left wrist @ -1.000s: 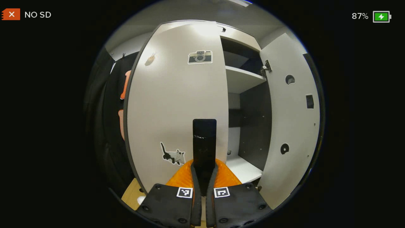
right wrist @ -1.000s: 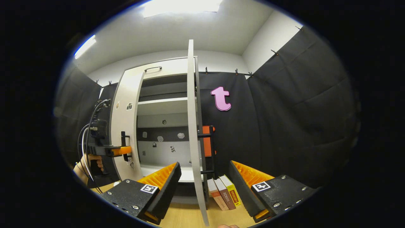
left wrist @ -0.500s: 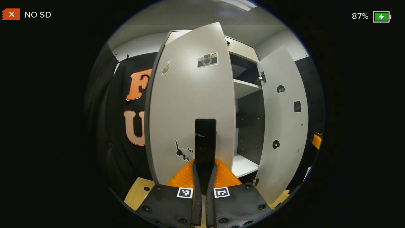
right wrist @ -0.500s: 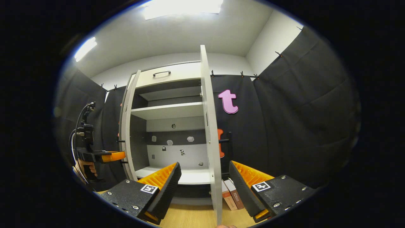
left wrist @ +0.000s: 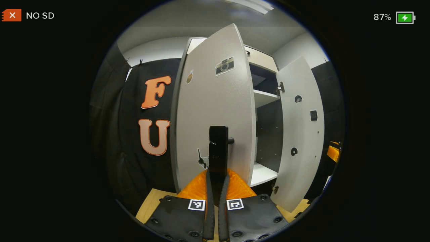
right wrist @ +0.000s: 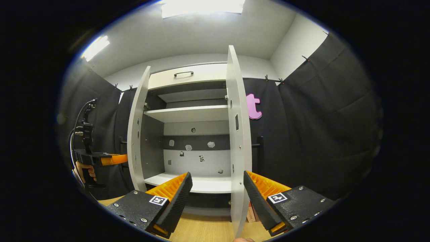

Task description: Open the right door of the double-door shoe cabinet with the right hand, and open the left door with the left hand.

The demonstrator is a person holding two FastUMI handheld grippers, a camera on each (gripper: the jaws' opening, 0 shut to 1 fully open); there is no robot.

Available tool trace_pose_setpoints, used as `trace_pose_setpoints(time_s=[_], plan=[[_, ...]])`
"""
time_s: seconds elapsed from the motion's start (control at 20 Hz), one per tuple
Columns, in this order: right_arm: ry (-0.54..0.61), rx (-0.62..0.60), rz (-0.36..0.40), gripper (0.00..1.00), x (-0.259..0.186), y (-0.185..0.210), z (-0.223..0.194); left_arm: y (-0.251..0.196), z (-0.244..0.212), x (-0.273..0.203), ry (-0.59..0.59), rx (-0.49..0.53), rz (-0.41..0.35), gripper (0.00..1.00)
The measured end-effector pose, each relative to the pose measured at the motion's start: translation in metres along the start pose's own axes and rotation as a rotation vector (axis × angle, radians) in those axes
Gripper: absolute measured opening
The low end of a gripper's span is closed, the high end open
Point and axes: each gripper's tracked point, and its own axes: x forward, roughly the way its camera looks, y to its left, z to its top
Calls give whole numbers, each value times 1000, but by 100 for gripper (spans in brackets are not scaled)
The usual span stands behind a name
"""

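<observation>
The white shoe cabinet (right wrist: pixel 188 75) stands with both doors swung outward. My left gripper (left wrist: pixel 217 176) is shut on the black bar handle (left wrist: pixel 218 148) of the left door (left wrist: pixel 215 111), which carries camera and cat stickers. In the right gripper view the left door (right wrist: pixel 137 134) is edge-on, and the left gripper (right wrist: pixel 112 159), held by a hand (right wrist: pixel 80 167), is at its outer side. My right gripper (right wrist: pixel 216 195) is open with nothing between its fingers. The right door (right wrist: pixel 238 141) stands edge-on just beyond that gap, its black handle (right wrist: pixel 259 148) on the far side.
Inside the cabinet are a white shelf (right wrist: pixel 188 113) and a white floor board (right wrist: pixel 201 184), with small stickers on the back panel. A drawer with a black handle (right wrist: pixel 183 73) tops the cabinet. Wooden floor (right wrist: pixel 205 230) lies below. Black cloth walls close both sides.
The left door has swung further open with my left gripper shut on its handle. The right door now shows more of its inner face, and the books beside it are mostly hidden.
</observation>
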Motion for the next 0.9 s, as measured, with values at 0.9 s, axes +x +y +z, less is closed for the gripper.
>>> trace_pose_setpoints(time_s=[0.9], plan=[[14, 19, 41, 93, 1, 14, -10, 28, 3, -6, -10, 23, 106, 6]])
